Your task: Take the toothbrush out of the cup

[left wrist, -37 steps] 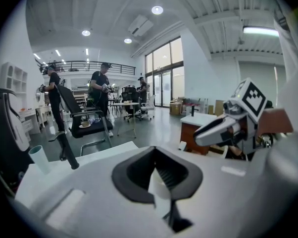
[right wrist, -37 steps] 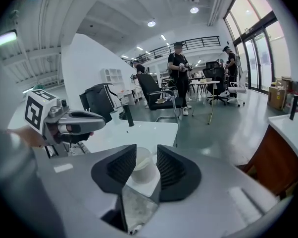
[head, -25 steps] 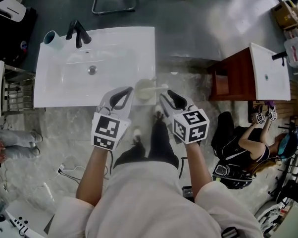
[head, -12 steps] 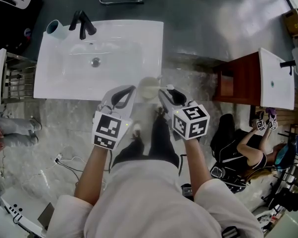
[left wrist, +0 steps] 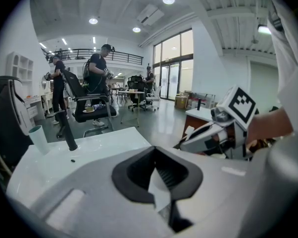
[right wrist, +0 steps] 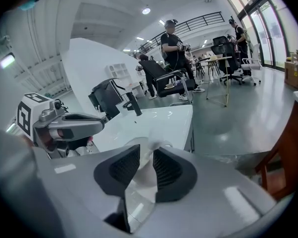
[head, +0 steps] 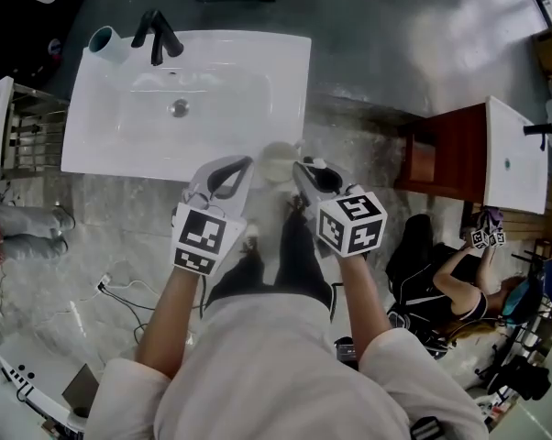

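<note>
A pale cup (head: 276, 163) stands at the front right corner of the white sink counter (head: 102, 145). Its rim (right wrist: 152, 144) shows just past my right jaws. The white toothbrush (right wrist: 143, 175) sticks out of the cup toward my right side. My right gripper (head: 305, 169) (right wrist: 145, 155) reaches in from the right. Its jaws are closing with the toothbrush handle in the narrow gap between the pads, and I see no firm press. My left gripper (head: 242, 166) (left wrist: 156, 150) hovers just left of the cup, tips together, holding nothing.
A black faucet (head: 157, 37) and a blue-grey tumbler (head: 106, 44) stand at the counter's back left. A brown cabinet (head: 436, 149) with a second white basin stands to the right. A person (head: 450, 273) sits on the floor at right. Cables lie at lower left.
My right gripper has slid left toward the cup, over the toothbrush handle, and its jaws have narrowed. The left gripper has barely moved.
</note>
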The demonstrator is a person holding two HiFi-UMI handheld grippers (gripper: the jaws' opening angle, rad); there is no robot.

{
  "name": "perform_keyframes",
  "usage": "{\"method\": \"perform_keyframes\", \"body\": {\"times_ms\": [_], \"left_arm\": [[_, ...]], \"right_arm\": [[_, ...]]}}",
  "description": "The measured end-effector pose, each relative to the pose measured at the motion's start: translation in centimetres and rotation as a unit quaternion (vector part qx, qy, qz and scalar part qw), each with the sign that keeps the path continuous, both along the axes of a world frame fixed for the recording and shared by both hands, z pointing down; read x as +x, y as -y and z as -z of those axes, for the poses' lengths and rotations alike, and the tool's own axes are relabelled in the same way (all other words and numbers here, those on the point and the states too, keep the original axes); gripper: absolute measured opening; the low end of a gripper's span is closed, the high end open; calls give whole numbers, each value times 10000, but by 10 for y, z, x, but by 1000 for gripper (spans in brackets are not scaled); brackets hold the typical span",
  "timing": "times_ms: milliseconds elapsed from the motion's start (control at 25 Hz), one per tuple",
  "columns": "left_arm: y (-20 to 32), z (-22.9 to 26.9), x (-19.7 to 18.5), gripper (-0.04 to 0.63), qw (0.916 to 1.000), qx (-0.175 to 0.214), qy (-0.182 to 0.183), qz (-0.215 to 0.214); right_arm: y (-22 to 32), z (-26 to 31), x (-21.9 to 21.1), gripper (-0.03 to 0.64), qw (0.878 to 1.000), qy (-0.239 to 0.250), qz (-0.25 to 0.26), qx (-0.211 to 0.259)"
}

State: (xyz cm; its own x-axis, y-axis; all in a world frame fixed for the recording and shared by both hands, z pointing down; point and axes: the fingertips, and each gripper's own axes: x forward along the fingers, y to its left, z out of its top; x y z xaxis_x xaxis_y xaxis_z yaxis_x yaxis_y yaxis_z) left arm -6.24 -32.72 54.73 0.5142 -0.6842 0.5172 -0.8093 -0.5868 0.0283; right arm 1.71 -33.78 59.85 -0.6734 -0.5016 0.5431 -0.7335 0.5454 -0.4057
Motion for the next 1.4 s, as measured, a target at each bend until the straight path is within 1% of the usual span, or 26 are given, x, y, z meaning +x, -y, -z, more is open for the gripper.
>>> {"method": "perform_keyframes", "body": {"times_ms": [160, 360, 440, 800, 1240, 1400], "left_arm": [[0, -2, -1, 0, 10000, -24, 5, 20], [-1, -3, 0, 0, 10000, -26, 7, 24], [0, -2, 0, 0, 10000, -9, -12, 37], [-6, 4, 0, 0, 9999, 36, -96, 45], [-7, 29, -14, 0, 9989, 323, -284, 190], [-11, 42, -16, 0, 9983, 445, -335, 178]], "right_arm": [[4, 2, 0, 40, 10000, 6, 1, 82], [6, 3, -2, 37, 9999, 69, 23, 91], [7, 6, -3, 28, 9998, 101, 32, 149], [7, 25, -5, 26, 9992, 78, -9, 400], [-4, 60, -1, 26, 9969, -65, -167, 761], [-10, 79, 1, 26, 9952, -125, -233, 943]]}}
